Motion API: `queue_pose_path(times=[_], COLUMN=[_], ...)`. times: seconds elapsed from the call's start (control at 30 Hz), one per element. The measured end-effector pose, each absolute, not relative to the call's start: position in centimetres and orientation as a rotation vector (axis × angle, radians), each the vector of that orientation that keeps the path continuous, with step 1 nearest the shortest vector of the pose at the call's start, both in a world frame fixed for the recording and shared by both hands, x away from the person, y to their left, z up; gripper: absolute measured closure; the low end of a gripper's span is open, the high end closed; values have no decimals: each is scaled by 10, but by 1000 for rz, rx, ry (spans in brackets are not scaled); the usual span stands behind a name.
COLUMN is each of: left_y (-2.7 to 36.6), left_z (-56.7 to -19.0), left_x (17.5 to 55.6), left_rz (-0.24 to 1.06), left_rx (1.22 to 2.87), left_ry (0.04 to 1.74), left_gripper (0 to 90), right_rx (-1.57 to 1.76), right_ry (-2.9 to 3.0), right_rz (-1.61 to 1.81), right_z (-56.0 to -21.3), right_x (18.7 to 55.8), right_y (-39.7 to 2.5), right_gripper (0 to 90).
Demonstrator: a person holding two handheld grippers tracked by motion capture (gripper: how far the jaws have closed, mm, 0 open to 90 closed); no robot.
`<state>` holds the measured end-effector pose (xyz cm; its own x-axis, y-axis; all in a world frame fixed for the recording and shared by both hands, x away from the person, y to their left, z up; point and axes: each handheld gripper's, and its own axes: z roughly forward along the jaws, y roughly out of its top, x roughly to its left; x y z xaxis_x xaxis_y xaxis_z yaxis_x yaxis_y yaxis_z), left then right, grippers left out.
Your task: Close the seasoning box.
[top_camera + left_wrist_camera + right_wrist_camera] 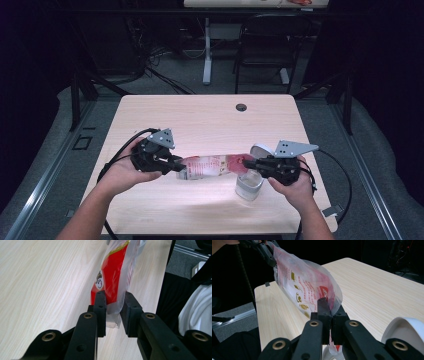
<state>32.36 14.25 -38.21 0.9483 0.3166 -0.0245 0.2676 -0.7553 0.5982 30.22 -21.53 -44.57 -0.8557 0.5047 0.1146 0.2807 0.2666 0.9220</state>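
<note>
A clear plastic bag printed in red and white hangs stretched between my two grippers, just above the near part of the wooden table. My left gripper is shut on its left end; in the left gripper view the black jaws pinch the bag at its sealed edge. My right gripper is shut on the other end, and its jaws clamp the bag. The left gripper shows at the bag's far end in the right gripper view.
A small clear container stands on the table directly under my right gripper, with a white round lid just behind it; the lid sits close by the right jaws. A cable grommet lies near the far edge. A chair stands beyond the table.
</note>
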Motion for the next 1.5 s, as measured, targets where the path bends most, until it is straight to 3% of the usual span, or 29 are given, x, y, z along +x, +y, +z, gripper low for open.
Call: queue_pose_path(times=[1.5], left_y=[132], left_z=[-363], left_x=[328], left_rz=[122], left_rx=[2460], left_ry=[375], left_gripper=[765], right_rx=[757], right_ry=[2339], right_rz=[1605], right_z=[-448], right_x=[303], right_y=[-225], right_gripper=[887])
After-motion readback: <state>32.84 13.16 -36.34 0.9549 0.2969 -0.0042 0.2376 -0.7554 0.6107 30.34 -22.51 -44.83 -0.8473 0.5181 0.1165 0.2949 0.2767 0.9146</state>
